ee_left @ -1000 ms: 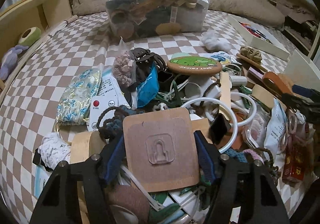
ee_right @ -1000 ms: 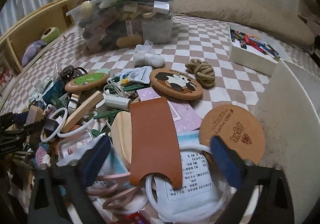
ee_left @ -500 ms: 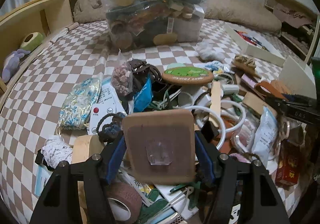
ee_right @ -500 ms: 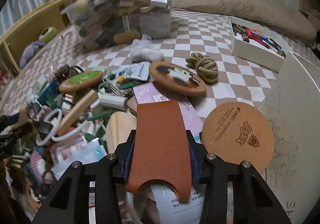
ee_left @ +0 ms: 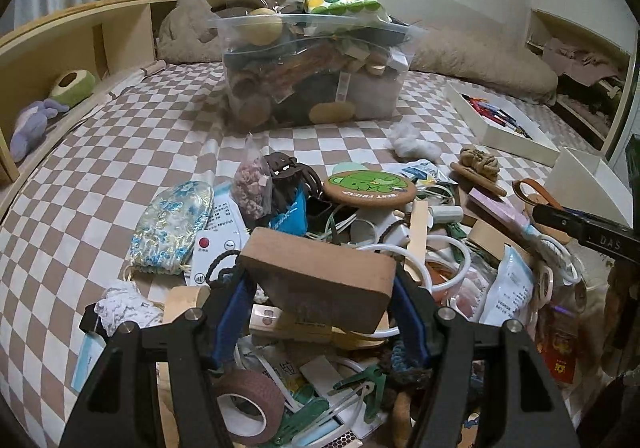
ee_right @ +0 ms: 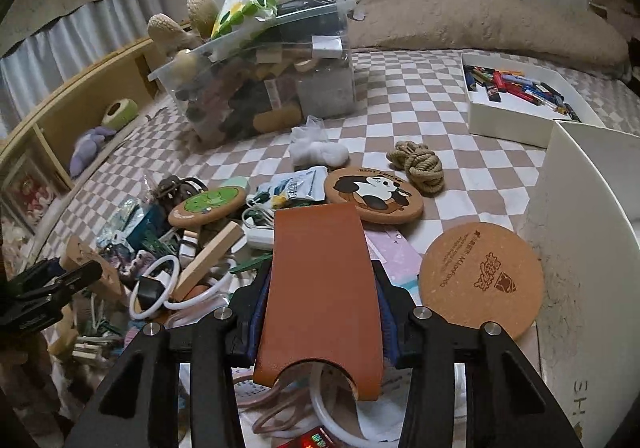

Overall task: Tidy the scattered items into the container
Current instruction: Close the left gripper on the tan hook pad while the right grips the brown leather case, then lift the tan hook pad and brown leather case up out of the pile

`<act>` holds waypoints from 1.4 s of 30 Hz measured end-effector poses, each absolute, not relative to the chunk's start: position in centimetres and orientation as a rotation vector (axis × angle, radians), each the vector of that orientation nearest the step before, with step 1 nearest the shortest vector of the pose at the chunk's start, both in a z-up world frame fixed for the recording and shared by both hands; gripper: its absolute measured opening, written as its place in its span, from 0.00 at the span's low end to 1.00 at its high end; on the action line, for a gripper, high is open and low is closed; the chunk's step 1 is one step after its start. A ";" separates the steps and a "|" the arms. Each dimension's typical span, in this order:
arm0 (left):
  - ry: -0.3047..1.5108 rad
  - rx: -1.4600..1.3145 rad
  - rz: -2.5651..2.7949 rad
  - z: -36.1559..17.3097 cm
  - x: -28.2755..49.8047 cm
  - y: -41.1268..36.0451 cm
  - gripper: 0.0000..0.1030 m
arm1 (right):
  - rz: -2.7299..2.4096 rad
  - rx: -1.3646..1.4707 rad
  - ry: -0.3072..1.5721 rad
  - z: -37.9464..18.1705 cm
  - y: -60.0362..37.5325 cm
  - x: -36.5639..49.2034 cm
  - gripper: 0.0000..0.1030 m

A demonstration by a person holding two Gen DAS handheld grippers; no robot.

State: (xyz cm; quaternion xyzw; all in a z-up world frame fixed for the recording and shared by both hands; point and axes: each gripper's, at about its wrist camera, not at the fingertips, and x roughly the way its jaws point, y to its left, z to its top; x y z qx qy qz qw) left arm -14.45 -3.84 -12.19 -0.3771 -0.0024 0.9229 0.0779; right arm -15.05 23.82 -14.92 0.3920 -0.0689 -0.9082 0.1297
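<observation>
My left gripper is shut on a brown square pad, held tilted above the pile with its thick edge facing the camera. The right gripper is shut on an orange-brown leather sleeve, raised slightly over a white ring and papers. The container, a clear plastic bin heaped past its rim, stands at the far end of the checkered bed; it also shows in the right wrist view. Scattered items lie between the grippers and the bin.
In the pile are a green bear coaster, a panda coaster, a cork coaster, a rope knot and a tape roll. A white tray of pens and a white panel lie right, a wooden shelf left.
The right jaws closed from wide open onto the leather sleeve and raised it a little. The left gripper lifted the brown pad and tipped it from flat to edge-on.
</observation>
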 end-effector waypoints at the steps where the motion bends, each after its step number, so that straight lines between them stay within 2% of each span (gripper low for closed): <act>1: -0.009 -1.127 2.763 -12.2 -14.4 -3.8 0.64 | -2.637 1.136 -0.206 -14.8 23.8 -15.0 0.45; 8: -0.013 -1.109 2.753 -11.9 -14.2 -3.6 0.64 | -2.619 1.093 -0.258 -13.9 23.9 -14.2 0.45; 18: 0.129 -1.173 2.688 -13.4 -14.9 -1.4 0.63 | -2.554 1.072 -0.300 -13.2 23.1 -12.9 0.45; 27: 0.132 -1.168 2.657 -14.6 -17.1 -0.3 0.64 | -2.544 1.048 -0.332 -12.7 23.4 -12.2 0.45; 32: 0.151 -1.237 2.643 -15.6 -17.4 -0.2 0.83 | -2.537 1.056 -0.352 -12.8 23.8 -12.3 0.45; 37: 0.064 -1.263 2.633 -15.8 -17.6 -1.1 0.83 | -2.535 1.065 -0.352 -12.9 23.8 -12.3 0.45; 42: -0.167 -1.320 2.557 -16.5 -18.1 -3.0 0.83 | -2.528 1.070 -0.371 -13.0 23.9 -12.3 0.45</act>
